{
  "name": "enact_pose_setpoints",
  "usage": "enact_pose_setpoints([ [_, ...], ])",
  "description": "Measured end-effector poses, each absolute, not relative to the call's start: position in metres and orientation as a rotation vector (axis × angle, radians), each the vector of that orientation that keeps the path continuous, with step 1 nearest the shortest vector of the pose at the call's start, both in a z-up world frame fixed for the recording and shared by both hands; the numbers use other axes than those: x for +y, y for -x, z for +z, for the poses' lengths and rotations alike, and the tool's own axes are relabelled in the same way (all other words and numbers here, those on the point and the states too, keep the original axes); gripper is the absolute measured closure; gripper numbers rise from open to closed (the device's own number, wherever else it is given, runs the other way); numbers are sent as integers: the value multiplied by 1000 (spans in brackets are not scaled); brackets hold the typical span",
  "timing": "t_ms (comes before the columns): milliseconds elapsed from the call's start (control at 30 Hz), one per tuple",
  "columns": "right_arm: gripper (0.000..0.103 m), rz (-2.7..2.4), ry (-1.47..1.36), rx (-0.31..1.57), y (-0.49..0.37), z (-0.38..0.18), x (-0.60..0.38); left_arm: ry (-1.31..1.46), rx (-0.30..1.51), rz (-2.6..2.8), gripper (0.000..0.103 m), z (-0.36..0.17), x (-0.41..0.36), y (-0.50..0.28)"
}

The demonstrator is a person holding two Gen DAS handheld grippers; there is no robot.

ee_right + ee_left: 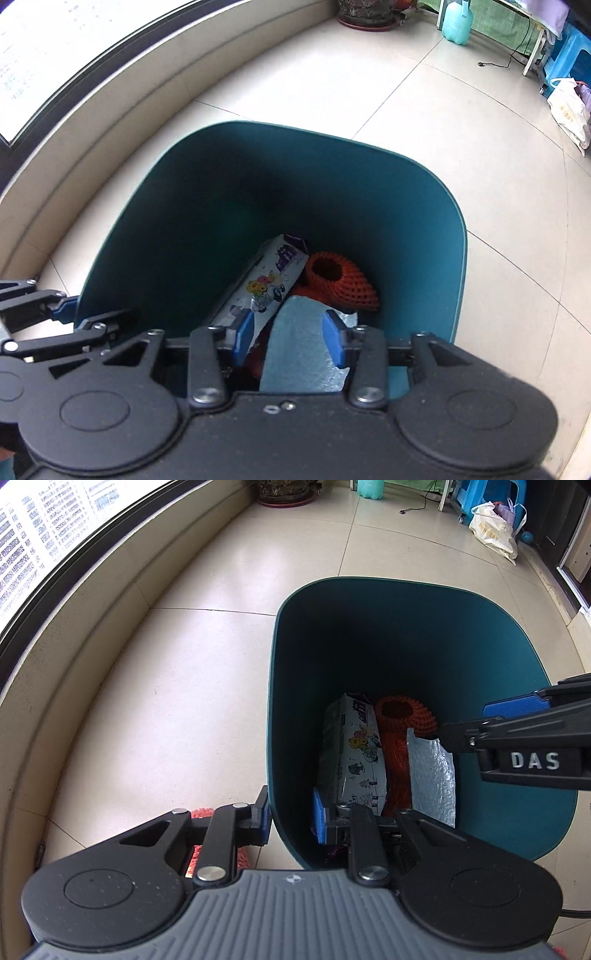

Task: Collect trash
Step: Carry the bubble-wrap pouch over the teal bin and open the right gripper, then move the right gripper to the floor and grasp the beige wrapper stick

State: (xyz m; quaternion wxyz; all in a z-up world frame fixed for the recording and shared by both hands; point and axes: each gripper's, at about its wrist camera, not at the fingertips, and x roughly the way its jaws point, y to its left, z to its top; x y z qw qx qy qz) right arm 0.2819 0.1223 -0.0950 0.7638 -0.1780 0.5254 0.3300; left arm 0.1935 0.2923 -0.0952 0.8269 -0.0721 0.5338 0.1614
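A teal bin [369,627] [166,221] stands on the tiled floor. My left gripper [290,816] [79,314] is shut on the bin's near-left wall, with one finger outside and one inside. In the bin lie a white printed packet [351,753] [266,284], an orange foam net [402,716] [340,280] and a silver bubble pouch [432,775] [299,347]. My right gripper [289,336] [465,720] hangs open over the bin's mouth. The silver pouch shows between and below its blue pads [245,332], which do not press on it.
A curved ledge [92,635] under a window runs along the left. At the far end are a plant pot [365,14], a teal bottle [456,22], a blue stool [572,59], a white bag [491,531] and a cable [495,64]. Something red and fluffy [201,814] lies under my left gripper.
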Motion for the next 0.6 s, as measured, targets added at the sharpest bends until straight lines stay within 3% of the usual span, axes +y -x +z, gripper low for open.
enact_pose_setpoints([
  [400, 43, 733, 223, 1041, -285, -12, 47, 141, 1136, 351, 81, -95, 289, -195],
  [600, 39, 534, 117, 1078, -311, -22, -25, 143, 1138, 361, 81, -96, 290, -195],
])
